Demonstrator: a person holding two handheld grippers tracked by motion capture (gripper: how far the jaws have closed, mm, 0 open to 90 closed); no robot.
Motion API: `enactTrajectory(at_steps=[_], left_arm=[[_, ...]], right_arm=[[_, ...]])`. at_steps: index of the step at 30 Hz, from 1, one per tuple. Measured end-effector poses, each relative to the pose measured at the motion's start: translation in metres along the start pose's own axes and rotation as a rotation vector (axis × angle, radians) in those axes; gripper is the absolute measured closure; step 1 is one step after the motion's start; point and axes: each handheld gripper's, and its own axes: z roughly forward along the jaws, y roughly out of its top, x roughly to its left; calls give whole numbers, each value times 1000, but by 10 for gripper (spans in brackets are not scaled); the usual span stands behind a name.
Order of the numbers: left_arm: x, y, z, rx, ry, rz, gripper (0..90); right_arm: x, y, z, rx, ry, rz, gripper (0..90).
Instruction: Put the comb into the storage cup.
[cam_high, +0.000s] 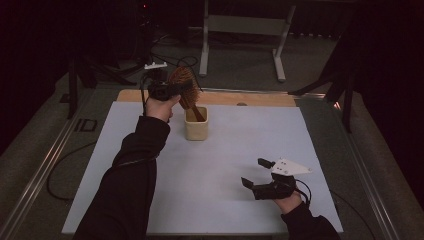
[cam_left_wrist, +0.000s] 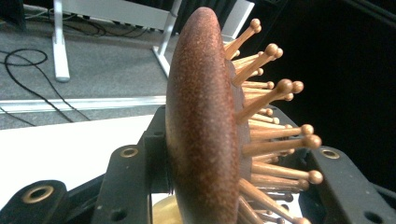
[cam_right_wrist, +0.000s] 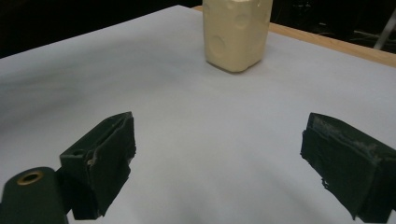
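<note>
While the left gripper (cam_high: 172, 90) clamps the wooden hairbrush (cam_high: 185, 85) by its head, handle dipping into the far cream holder (cam_high: 196, 129), the right gripper (cam_high: 256, 175) waits open, near right.

Black long sleeves (cam_high: 131, 175) down to both wrists. Left gripper (cam_high: 172, 90) black, with brass-ringed holes (cam_left_wrist: 129, 152) behind the jaws. Right gripper (cam_high: 260, 175) black too, rough torn-edged pads (cam_right_wrist: 109, 154) on the jaws, a brass-ringed hole behind one, a pale grey three-cornered plate (cam_high: 292, 167) dotted with screws above, and a dark cable (cam_high: 304, 190) behind.
</note>
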Motion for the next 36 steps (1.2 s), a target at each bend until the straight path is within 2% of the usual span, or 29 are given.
enactTrajectory(at_steps=[21, 36], left_arm=[[15, -16, 14, 18, -5, -37, 535], [19, -22, 17, 25, -17, -42, 534]], right_arm=[[-2, -3, 3, 7, 4, 7, 95], [-2, -2, 3, 7, 3, 5, 95]])
